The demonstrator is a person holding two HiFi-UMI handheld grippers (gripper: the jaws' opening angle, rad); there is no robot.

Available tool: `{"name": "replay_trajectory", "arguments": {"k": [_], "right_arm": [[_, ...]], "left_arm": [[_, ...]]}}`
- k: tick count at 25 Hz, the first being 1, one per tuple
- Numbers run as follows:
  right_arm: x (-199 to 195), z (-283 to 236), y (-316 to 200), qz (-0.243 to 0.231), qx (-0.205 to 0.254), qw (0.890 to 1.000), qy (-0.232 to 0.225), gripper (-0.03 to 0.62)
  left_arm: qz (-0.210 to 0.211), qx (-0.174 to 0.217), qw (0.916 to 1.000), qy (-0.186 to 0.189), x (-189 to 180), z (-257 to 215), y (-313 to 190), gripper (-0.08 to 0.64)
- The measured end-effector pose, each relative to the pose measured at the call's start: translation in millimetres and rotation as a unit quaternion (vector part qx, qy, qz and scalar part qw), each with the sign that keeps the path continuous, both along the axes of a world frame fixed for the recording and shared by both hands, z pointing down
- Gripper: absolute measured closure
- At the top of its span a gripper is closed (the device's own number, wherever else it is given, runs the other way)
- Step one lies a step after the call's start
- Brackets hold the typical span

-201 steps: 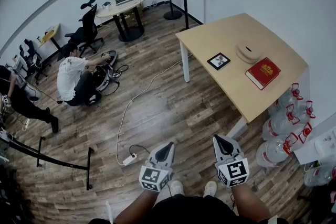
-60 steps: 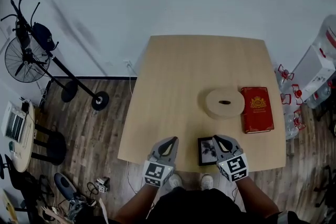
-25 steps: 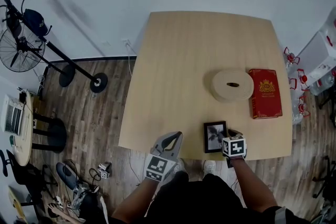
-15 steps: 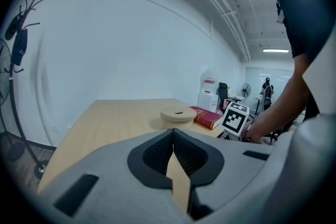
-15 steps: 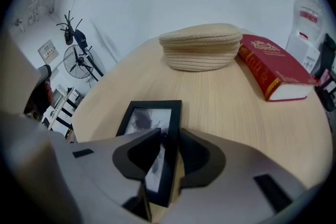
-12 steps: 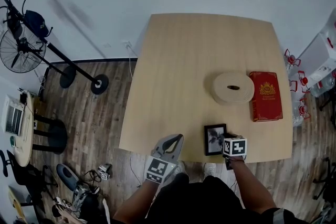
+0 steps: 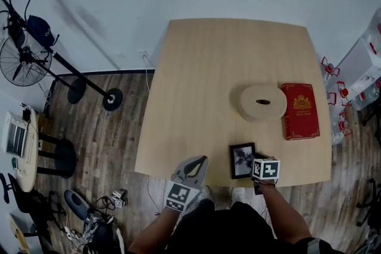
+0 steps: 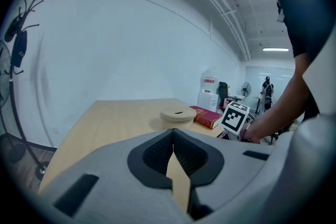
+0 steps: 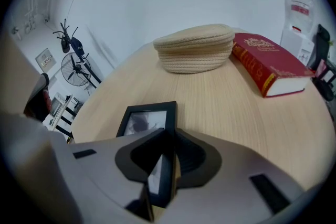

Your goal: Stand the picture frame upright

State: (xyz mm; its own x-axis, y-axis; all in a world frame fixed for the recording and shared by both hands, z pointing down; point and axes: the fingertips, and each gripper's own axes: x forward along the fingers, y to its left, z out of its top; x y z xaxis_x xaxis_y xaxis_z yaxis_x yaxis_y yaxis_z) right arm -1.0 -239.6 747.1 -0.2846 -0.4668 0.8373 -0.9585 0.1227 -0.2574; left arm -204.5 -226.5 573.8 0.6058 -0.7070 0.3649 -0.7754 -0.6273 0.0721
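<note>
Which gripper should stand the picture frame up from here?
Right. The right gripper has just been closing its jaws with the edge of the picture frame between them, and they now pinch it. The left gripper hovers at the table's near edge, jaws together, empty, apart from the frame.

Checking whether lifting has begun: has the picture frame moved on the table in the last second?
No. The picture frame keeps its gap to the red book; the jaws of the right gripper have just been closing on its edge.
</note>
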Motion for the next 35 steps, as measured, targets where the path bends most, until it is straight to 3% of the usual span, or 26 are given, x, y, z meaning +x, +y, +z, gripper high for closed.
{"name": "replay_trajectory", "arguments": {"k": [7, 16, 20, 26, 29, 35], "right_arm": [[-2, -21, -12, -0.012, 0.050, 0.999, 0.009, 0.525], [12, -69, -37, 0.014, 0.129, 0.992, -0.002, 0.525], [15, -103, -48, 0.024, 0.190, 0.981, -0.019, 0.523], [16, -160, -53, 0.029, 0.291, 0.955, -0.040, 0.523], [21, -170, -54, 0.033, 0.307, 0.950, -0.039, 0.523], [33, -166, -61, 0.043, 0.307, 0.950, -0.027, 0.523]], "left_arm": [[-0.003, 0.002, 1.0000, -0.004, -3, -3, -1, 0.560], [0.001, 0.011, 0.9999, -0.007, 0, -9, 0, 0.559], [-0.002, 0.017, 0.9998, -0.004, 1, -14, 0, 0.560], [-0.021, 0.038, 0.9990, -0.002, 0, -22, -3, 0.560], [-0.020, 0.041, 0.9990, -0.001, 5, -24, -2, 0.560], [-0.013, 0.042, 0.9990, 0.011, 9, -29, -1, 0.559]]}}
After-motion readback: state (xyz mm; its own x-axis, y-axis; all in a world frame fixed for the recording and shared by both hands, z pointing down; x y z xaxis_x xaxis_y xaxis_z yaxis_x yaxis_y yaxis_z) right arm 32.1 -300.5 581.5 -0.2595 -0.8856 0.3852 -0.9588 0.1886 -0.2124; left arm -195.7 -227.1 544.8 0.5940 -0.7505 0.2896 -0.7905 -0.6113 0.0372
